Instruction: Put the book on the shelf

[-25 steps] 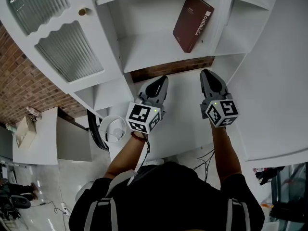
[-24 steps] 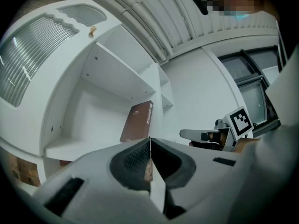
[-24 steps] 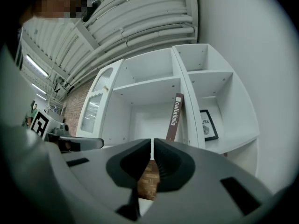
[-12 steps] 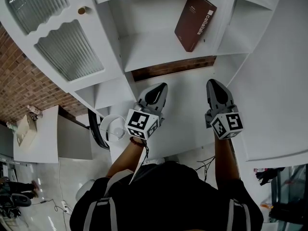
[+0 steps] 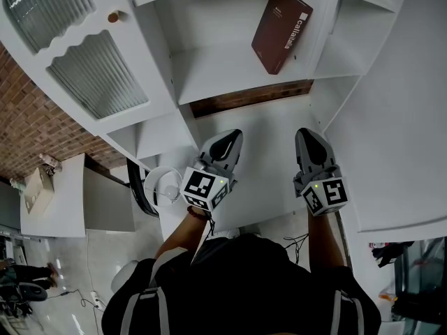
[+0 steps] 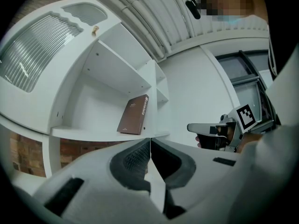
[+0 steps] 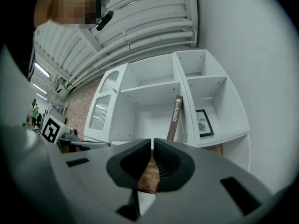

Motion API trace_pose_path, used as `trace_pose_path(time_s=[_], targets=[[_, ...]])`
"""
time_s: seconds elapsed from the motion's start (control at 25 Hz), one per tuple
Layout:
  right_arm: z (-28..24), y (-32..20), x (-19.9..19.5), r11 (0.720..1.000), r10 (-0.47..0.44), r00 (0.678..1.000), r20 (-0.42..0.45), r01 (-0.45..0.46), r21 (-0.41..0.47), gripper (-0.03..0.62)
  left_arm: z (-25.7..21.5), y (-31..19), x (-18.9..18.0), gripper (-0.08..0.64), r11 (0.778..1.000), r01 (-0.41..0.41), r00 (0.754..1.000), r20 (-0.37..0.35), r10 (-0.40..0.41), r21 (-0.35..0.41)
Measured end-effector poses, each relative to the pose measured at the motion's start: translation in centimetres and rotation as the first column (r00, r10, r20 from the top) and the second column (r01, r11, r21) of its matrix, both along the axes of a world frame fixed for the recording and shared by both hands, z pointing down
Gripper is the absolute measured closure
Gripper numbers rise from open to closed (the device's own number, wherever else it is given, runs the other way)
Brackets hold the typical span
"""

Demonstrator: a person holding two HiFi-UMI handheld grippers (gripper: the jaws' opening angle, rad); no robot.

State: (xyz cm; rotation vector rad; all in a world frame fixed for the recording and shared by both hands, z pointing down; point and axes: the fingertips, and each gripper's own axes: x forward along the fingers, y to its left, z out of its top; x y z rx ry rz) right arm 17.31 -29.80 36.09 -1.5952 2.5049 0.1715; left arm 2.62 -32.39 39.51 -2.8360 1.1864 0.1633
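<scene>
As book leans (tilted) | shelf: middle bay | picture: right bay

We're counting 1 book. We're seeing 2 grippers, i.e. left gripper & right gripper, each w/ 1 marker cube, so we're tallying 2 cubes. We're counting 1 shelf unit, w/ 2 ribbed panes & 1 knob. In the right gripper view we're finding 1 framed pic.
</scene>
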Motion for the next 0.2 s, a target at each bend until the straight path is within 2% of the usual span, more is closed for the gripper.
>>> trace_pose_path(time_s=[0.2], targets=[[1.2, 0.7, -0.1, 1.0, -0.012, 1.0, 0.021, 0.012, -0.006, 0.552, 1.2, 0.6, 0.1, 0.54, 1.0, 0.002, 1.0, 0.008, -0.002, -0.015]])
